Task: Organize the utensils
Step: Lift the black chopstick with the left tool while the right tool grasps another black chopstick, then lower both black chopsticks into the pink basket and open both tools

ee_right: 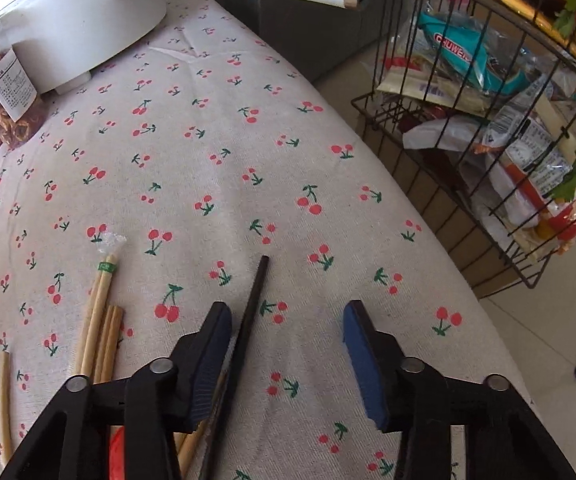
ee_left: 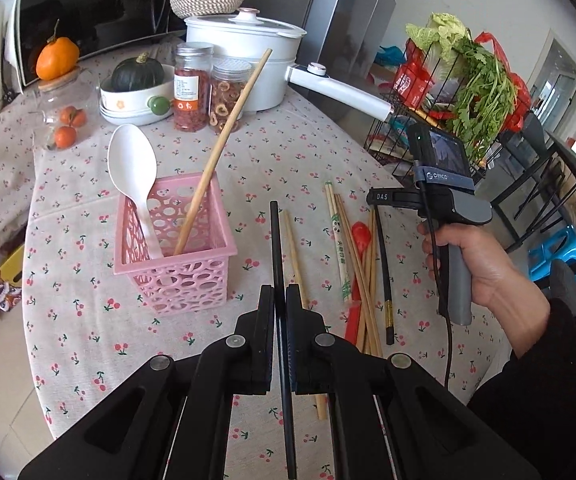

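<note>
Left gripper (ee_left: pixel 280 294) clamped tight on a black chopstick (ee_left: pixel 275 240), tip raised above the table (ee_left: pixel 288 152) just right of the pink basket (ee_left: pixel 175 252). Inside that basket, a white spoon (ee_left: pixel 132 164) and a long wooden stick (ee_left: pixel 223 132), both leaning upright. Loose on the cherry-print cloth to the right: a single bamboo chopstick (ee_left: pixel 294 256), a wrapped pair (ee_left: pixel 338 240), a bundle of bamboo chopsticks (ee_left: pixel 364 280) over a red spoon (ee_left: pixel 362 236), and a second black chopstick (ee_left: pixel 384 276) at the bundle's right edge. Right gripper (ee_right: pixel 288 328) angled down over that pile, held in a hand (ee_left: pixel 472 264), jaws about halfway apart and gripping nothing; second black chopstick lying between them, close against the left pad, right pad well clear of it. Behind, a white pot (ee_left: pixel 247 60), two jars (ee_left: pixel 207 88), a bowl with a dark squash (ee_left: pixel 135 96).
</note>
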The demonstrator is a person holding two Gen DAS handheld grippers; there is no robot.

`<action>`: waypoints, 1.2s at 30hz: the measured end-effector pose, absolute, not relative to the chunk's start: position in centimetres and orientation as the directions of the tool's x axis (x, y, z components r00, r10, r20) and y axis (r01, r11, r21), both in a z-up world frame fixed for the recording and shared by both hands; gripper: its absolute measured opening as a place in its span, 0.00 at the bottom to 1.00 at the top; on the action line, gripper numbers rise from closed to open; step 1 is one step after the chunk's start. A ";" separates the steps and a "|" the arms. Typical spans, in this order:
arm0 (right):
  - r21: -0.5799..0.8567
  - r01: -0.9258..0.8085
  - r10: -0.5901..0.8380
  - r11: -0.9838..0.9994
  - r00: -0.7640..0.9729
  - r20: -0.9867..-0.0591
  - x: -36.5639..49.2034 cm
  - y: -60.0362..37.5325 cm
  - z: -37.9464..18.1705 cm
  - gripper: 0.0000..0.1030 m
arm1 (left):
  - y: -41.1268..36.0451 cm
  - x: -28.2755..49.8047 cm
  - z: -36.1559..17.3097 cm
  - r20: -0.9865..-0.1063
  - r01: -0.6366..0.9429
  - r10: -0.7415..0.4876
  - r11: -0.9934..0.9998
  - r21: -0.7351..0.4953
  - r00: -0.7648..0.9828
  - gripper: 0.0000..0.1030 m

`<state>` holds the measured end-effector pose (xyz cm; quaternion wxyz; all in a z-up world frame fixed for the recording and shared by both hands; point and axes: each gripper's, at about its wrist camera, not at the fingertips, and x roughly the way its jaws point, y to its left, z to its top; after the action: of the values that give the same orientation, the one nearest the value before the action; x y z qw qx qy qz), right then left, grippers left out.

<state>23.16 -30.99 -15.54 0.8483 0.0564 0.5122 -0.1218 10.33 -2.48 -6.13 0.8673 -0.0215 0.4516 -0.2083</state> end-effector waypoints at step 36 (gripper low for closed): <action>0.193 -0.138 0.227 0.972 0.775 -0.590 6.3 -25.3 2.3 0.04 | 4.0 4.4 1.7 -0.608 0.286 -0.389 0.921 -0.265 0.692 0.05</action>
<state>6.34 -25.33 2.35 0.9394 0.0694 0.3214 0.0970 4.39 4.03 1.68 0.9166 -0.0747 0.3469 -0.1841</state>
